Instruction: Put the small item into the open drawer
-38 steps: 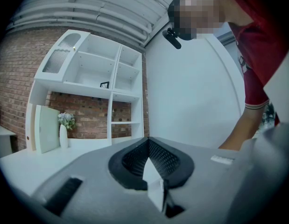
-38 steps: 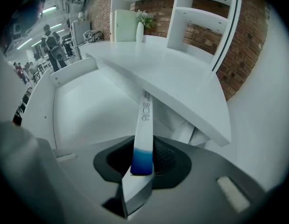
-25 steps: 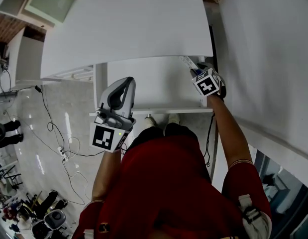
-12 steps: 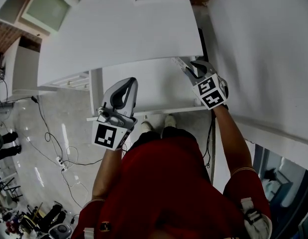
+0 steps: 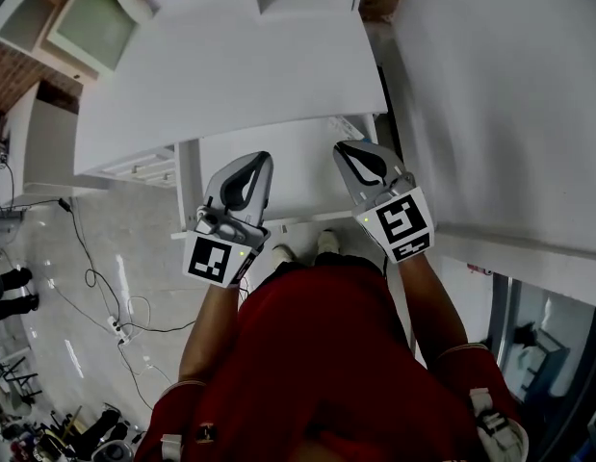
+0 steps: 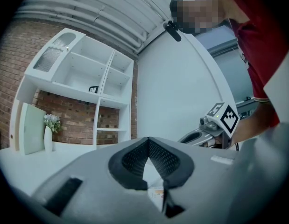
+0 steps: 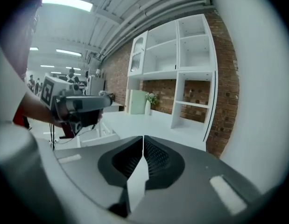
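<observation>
A white drawer (image 5: 288,221) stands pulled out under the white desk top (image 5: 230,65). A small pale item (image 5: 343,126) lies in the drawer's far right corner. My right gripper (image 5: 342,148) hovers above the drawer's right side, clear of the item. Its jaws have just been closing and now stand shut with nothing between them, as the right gripper view (image 7: 143,139) confirms. My left gripper (image 5: 263,158) hangs over the drawer's left front with its tips together, holding nothing I can make out (image 6: 148,140). Each gripper shows in the other's view: the right gripper (image 6: 214,125) and the left gripper (image 7: 79,106).
A white shelf unit (image 7: 181,69) stands at the back of the desk against a brick wall, with a white vase of flowers (image 6: 48,134) beside it. A white wall (image 5: 500,104) runs close along the right. Cables (image 5: 115,296) trail over the floor at left.
My right gripper has lifted out of the drawer's far right corner and drawn back toward the person, its jaws closing empty. The small item stays in the drawer. The left gripper has barely moved.
</observation>
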Tool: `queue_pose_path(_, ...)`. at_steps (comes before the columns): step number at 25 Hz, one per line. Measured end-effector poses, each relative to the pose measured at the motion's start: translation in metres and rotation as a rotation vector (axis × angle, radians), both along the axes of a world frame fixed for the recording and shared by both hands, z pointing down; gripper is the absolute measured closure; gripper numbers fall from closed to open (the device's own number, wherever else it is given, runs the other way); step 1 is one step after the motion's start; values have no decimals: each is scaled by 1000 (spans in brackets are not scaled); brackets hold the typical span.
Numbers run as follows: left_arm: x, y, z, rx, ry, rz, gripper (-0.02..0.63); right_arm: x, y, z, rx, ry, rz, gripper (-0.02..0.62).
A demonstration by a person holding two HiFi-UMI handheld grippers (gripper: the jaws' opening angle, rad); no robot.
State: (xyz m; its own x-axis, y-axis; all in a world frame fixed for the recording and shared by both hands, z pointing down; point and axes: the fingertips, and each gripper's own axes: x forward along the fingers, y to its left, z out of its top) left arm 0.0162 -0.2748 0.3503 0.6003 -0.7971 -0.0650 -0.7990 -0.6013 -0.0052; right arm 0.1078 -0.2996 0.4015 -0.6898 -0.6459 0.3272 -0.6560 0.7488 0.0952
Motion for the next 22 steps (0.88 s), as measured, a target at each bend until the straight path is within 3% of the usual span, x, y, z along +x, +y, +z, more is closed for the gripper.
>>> queue_pose_path(6, -2, 10, -4, 4, 6, 23, 607, -30, 32, -27, 45, -138, -47, 583)
queue_pose_path(11, -3, 19, -6, 6, 4, 43, 607, -39, 49, -27, 15, -216, -54, 583)
queue_pose_path(22, -9, 32, -1, -11, 13, 63, 607, -49, 60, -31, 22, -313, -54, 584)
